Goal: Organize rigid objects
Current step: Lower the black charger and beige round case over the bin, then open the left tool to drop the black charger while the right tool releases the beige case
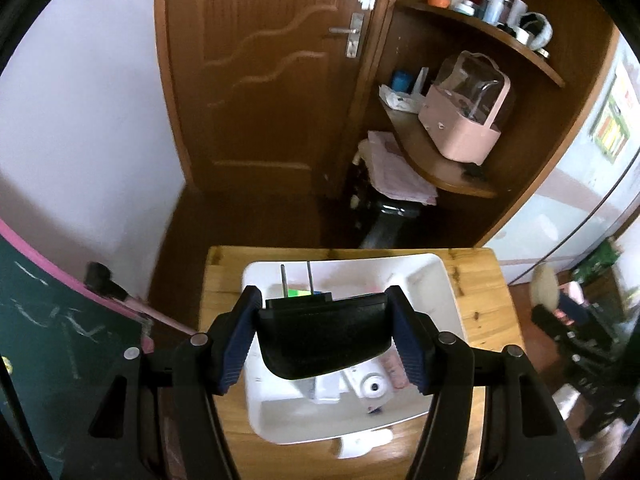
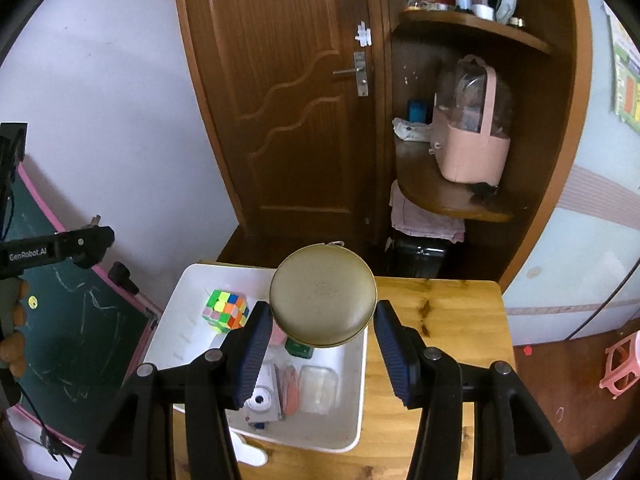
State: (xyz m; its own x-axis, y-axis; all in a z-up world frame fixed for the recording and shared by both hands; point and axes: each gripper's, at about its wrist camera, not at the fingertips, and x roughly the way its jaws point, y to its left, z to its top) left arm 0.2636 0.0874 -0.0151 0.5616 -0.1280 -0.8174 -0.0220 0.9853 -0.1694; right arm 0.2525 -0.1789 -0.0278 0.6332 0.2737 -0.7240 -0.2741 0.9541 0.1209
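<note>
Wooden table below me, set in front of a brown door and corner shelves.

White bin sits on the table's left part, open top.

My right gripper has its jaws clamped on a round olive-gold case, pads pressing its left and right edges; the case hangs above the bin's far right corner.

My left gripper has its jaws clamped on a black curved plastic piece, held over the middle of the bin.

Inside the bin: a colour cube near the far left, a clear small box near the right wall, a white camera-like gadget at the near side, pink items beside it that I can't identify.
</note>
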